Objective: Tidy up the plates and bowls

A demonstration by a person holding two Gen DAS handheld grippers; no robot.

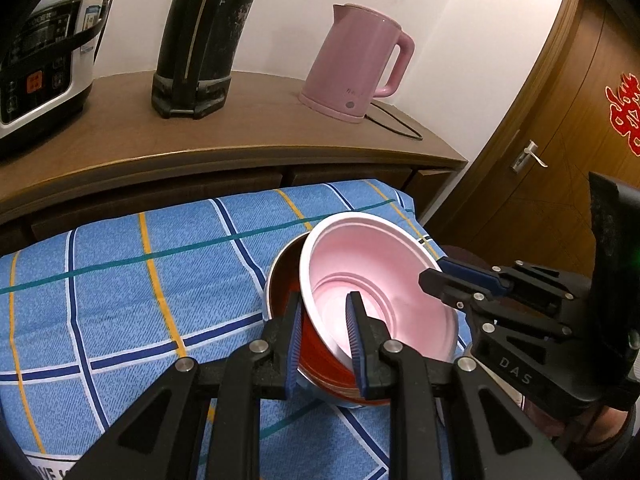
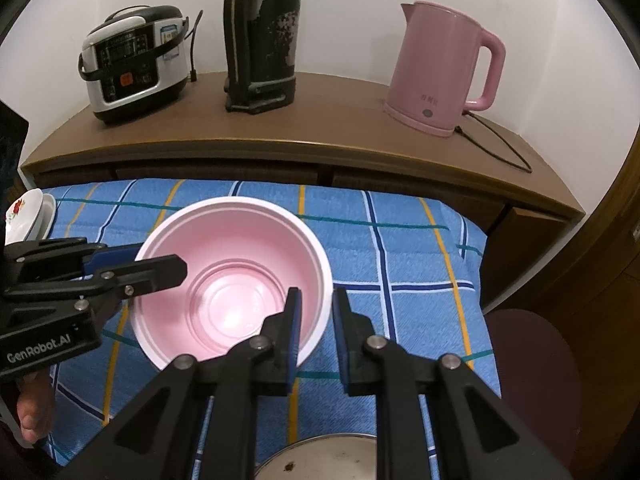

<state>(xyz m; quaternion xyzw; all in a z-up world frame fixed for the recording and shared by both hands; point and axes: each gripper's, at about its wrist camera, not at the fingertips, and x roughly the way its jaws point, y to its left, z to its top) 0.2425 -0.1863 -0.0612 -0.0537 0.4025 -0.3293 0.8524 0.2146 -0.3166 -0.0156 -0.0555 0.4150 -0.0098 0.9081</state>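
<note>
The left claw (image 1: 325, 330) straddles the near wall of the pink bowl (image 1: 376, 280), 1 finger inside and 1 outside, apparently clamped on it. The right claw (image 2: 317, 334) likewise straddles the opposite rim, though whether it pinches I cannot tell. 2 holds probably keep the light bowl level while it nests, tilted, in a metal bowl (image 1: 282, 276) near the right edge of the checked cloth (image 1: 120, 280). A flowered plate (image 2: 24, 214) sits at the cloth's far left corner.
</note>
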